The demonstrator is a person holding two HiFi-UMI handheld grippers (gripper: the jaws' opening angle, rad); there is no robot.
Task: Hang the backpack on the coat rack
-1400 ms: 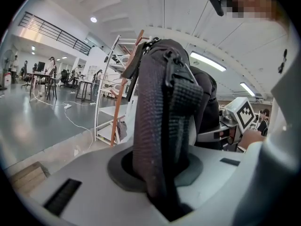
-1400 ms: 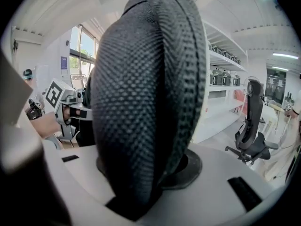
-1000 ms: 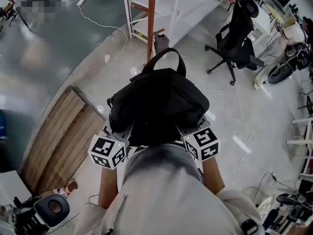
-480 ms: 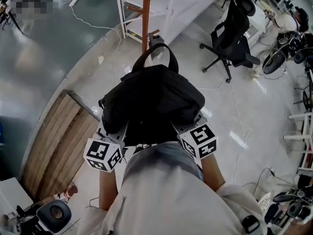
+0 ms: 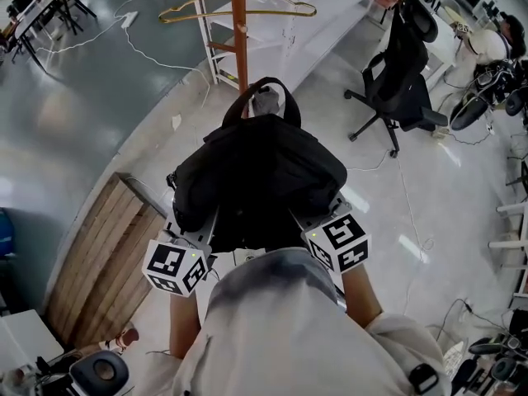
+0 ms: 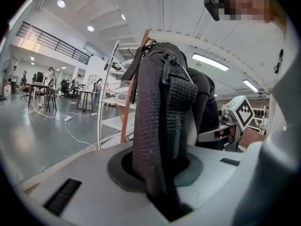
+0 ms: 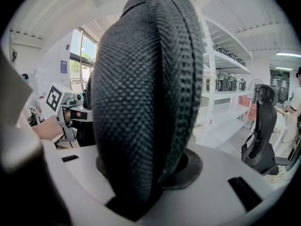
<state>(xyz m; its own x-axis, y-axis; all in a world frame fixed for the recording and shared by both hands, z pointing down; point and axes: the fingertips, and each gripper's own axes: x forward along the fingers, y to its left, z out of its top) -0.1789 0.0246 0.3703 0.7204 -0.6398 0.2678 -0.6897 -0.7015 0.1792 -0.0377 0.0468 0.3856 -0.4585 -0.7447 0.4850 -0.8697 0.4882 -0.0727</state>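
Observation:
A black backpack (image 5: 260, 176) is carried in the air in front of the person, its top handle loop (image 5: 268, 89) pointing toward the orange wooden coat rack pole (image 5: 239, 27). My left gripper (image 5: 202, 225) is shut on a dark shoulder strap (image 6: 157, 140) at the bag's left side. My right gripper (image 5: 309, 221) is shut on the padded mesh strap (image 7: 141, 112) at the right side. The pole (image 6: 133, 95) shows just behind the bag in the left gripper view. Both pairs of fingertips are hidden under the bag in the head view.
A white metal shelf frame (image 5: 285, 15) stands behind the pole, with wooden hangers (image 5: 239, 11) beside it. A black office chair (image 5: 400, 81) is at the right. A wooden pallet (image 5: 103, 254) lies at the left. Cables trail over the floor (image 5: 124, 81).
Both grippers have carried the backpack forward and slightly up toward the coat rack. The handle loop now sits just below the pole's base in the head view. The grips are unchanged.

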